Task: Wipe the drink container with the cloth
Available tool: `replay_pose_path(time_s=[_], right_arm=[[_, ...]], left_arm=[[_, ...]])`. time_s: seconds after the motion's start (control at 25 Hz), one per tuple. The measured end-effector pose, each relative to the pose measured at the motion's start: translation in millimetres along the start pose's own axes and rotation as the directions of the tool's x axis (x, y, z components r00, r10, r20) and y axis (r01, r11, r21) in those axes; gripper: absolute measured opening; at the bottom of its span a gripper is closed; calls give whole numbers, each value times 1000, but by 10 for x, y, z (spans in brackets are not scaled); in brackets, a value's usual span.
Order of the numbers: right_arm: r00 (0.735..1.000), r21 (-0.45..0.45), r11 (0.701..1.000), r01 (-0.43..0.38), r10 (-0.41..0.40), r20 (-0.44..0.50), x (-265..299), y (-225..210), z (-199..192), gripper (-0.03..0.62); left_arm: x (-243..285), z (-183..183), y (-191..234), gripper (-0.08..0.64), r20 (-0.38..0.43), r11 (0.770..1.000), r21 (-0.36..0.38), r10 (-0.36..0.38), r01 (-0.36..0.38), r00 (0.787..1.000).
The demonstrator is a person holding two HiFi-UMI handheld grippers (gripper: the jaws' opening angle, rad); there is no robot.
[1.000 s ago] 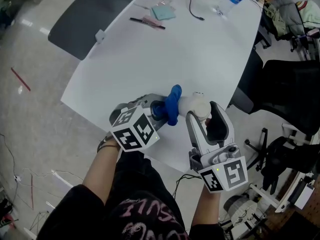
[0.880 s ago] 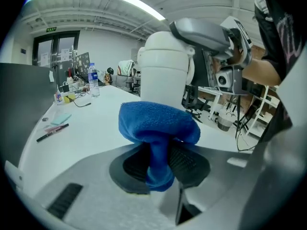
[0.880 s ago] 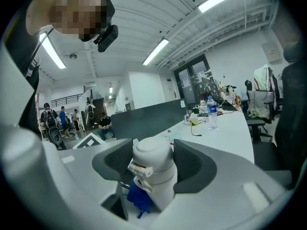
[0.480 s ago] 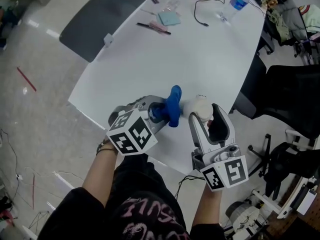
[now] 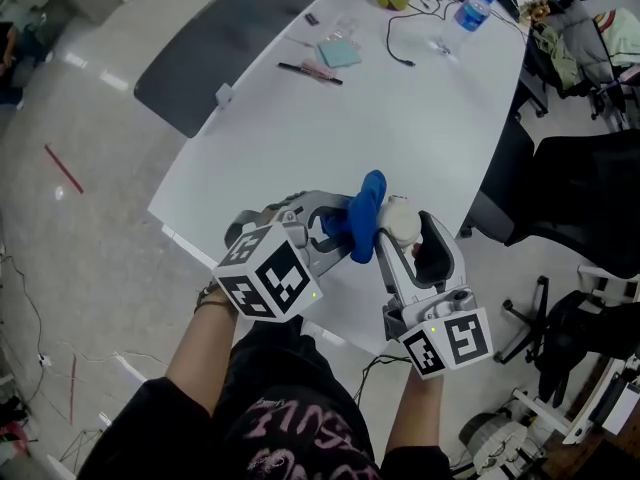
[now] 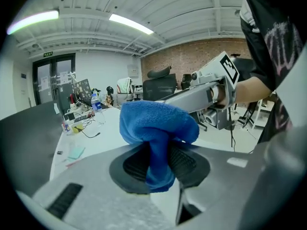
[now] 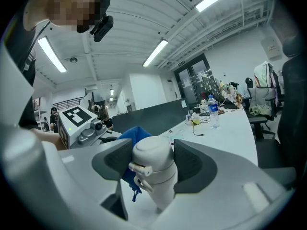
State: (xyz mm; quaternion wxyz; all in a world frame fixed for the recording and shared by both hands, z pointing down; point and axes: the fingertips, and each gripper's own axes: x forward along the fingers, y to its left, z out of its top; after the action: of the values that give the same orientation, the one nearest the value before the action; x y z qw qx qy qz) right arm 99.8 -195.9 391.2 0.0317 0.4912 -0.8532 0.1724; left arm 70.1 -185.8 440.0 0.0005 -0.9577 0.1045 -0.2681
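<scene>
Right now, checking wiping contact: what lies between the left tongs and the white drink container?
The blue terry cloth, clamped in the left tongs; head view shows it.

The cloth [image 6: 158, 126] looks fuzzy terry, the drink container [image 7: 153, 163] smooth matt plastic.

White lidded drink container [image 7: 152, 169], upright, blue cloth [image 6: 156, 128], bunched, just beside its top

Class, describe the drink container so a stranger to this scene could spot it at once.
Find the big white table and its near edge, where the right claw is shut on a small bottle. It is all white with a rounded cap, unlike the clear water bottle at the far end, and a blue cloth sits beside it.
</scene>
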Motion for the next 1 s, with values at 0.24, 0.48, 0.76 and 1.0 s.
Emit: replay_pose_path(time_s=[0.24,0.48,0.76,1.0], right_arm=[[1000,4,1000,-6,6,1,8,-8,2,279],[1000,5,1000,-7,7,-4,16,-5,-5,279],[1000,2,1000,-7,7,-11,11,4,2,278],[1000,-4,1000,-4,4,-21,45,-16,-13,279]], left_arm=[[61,-60,-16,97,-8,1000,-12,-19,18,1000],[146,-202,-42,97,-19,998,-49,-38,37,999],[272,-415,-74,98,-38,994,-98,-61,57,997],[403,-619,-64,98,-83,991,-109,-81,72,993]])
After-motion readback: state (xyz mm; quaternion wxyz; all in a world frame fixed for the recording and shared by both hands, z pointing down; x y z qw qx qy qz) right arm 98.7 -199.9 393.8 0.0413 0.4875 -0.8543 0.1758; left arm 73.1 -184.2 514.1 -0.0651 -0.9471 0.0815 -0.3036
